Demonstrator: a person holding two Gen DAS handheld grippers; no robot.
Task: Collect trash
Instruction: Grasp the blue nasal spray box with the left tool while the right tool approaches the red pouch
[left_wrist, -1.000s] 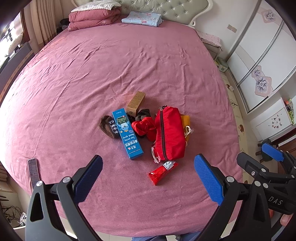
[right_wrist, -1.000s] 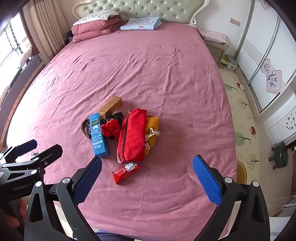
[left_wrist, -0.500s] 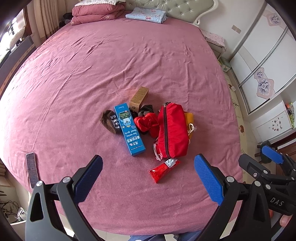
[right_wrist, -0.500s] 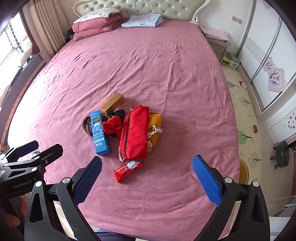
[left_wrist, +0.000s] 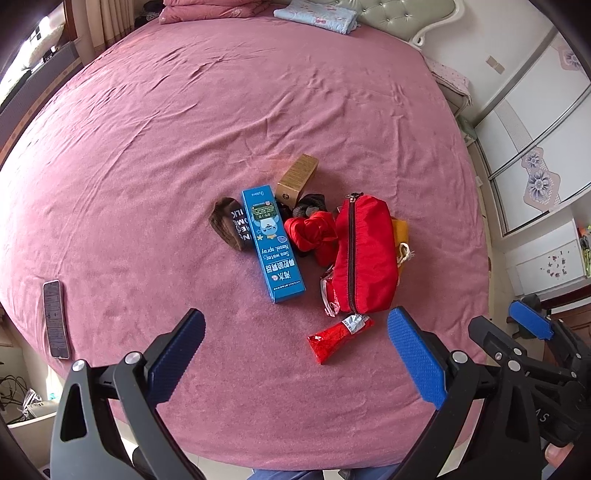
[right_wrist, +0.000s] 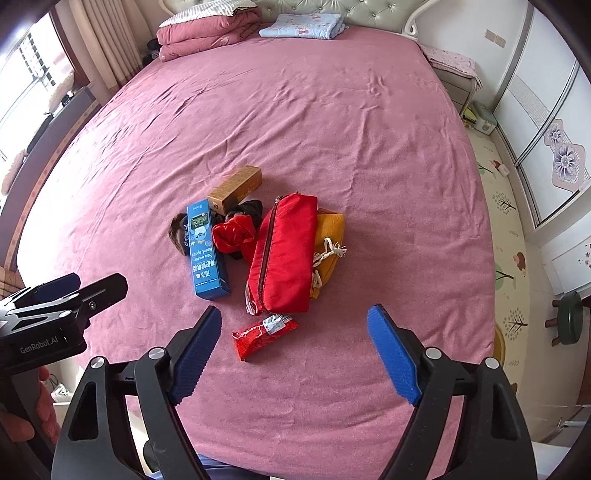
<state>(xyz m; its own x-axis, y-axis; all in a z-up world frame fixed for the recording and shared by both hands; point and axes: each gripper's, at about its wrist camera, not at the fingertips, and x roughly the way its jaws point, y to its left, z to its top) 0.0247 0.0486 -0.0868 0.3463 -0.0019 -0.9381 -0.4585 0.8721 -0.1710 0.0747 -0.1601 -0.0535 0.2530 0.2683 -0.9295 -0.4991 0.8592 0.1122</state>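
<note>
A small pile lies on the pink bed (left_wrist: 147, 147): a red snack wrapper (left_wrist: 338, 336) nearest me, a blue nasal spray box (left_wrist: 272, 243), a tan box (left_wrist: 297, 179), a red zip pouch (left_wrist: 364, 254), a yellow drawstring bag (right_wrist: 328, 240), crumpled red cloth (left_wrist: 312, 232) and brown socks (left_wrist: 229, 225). My left gripper (left_wrist: 295, 354) is open and empty above the bed's near edge, just short of the wrapper. My right gripper (right_wrist: 295, 350) is open and empty, the wrapper (right_wrist: 264, 334) between its fingertips' line. The pouch (right_wrist: 284, 254) also shows in the right wrist view.
A phone (left_wrist: 55, 319) lies at the bed's left edge. Folded quilts (right_wrist: 207, 29) and a blue blanket (right_wrist: 301, 26) sit by the headboard. A wardrobe (right_wrist: 554, 110), a play mat (right_wrist: 506, 229) and a stool (right_wrist: 569, 321) are at the right.
Both grippers have moved forward and down toward the pile, so the items look larger and nearer. Both stay open. Nothing on the bed has moved.
</note>
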